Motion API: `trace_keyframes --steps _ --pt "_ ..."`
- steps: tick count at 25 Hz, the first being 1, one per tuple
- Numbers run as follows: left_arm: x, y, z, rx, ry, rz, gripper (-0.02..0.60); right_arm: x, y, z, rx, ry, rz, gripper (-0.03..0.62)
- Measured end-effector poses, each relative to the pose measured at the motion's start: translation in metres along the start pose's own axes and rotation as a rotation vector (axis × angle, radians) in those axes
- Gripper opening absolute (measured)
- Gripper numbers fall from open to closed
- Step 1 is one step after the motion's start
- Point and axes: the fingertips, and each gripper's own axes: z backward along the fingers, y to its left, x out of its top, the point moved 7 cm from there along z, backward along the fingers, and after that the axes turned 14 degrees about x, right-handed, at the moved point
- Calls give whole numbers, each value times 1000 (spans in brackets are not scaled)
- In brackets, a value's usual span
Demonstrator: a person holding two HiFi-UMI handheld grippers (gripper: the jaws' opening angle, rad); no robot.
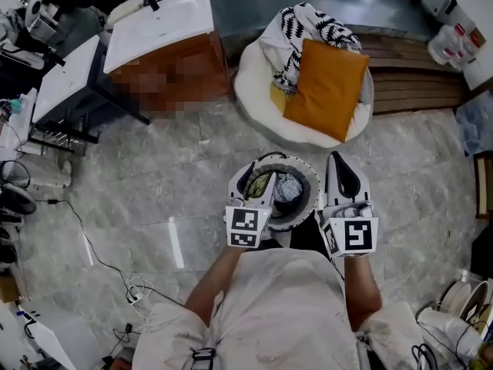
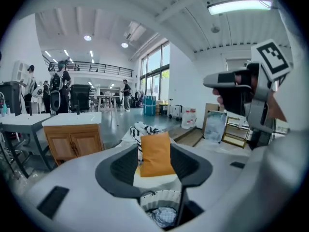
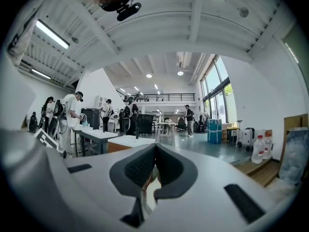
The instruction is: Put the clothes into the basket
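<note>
below, the basket (image 1: 311, 196) holds clothes (image 1: 286, 188); left gripper (image 1: 256, 179) gapes empty, right gripper (image 1: 341, 165) pinched closed.

Two grippers in all: one left gripper (image 1: 259, 179) and one right gripper (image 1: 340, 160), each carrying one marker cube. One round basket (image 1: 312, 190), with two pieces of cloth showing inside it: one olive-yellow piece (image 1: 263, 185) and one blue checked piece (image 1: 288, 188) (whether more lie underneath cannot be told). One white round cushion (image 1: 253, 91), bearing one orange pillow (image 1: 327, 87) and one black-and-white patterned garment (image 1: 304, 25). One wooden cabinet (image 1: 173, 66), one white table (image 1: 65, 79) beside it, and one person (image 1: 285, 307) seen from above
</note>
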Motion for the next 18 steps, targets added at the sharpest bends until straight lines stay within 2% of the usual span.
trace_keyframes --steps 12,18 --pt "87 56 85 157 -269 3 204 40 32 -5 24 -92 32 -11" --pt "119 81 123 240 -347 6 204 59 40 -6 37 -144 52 -11"
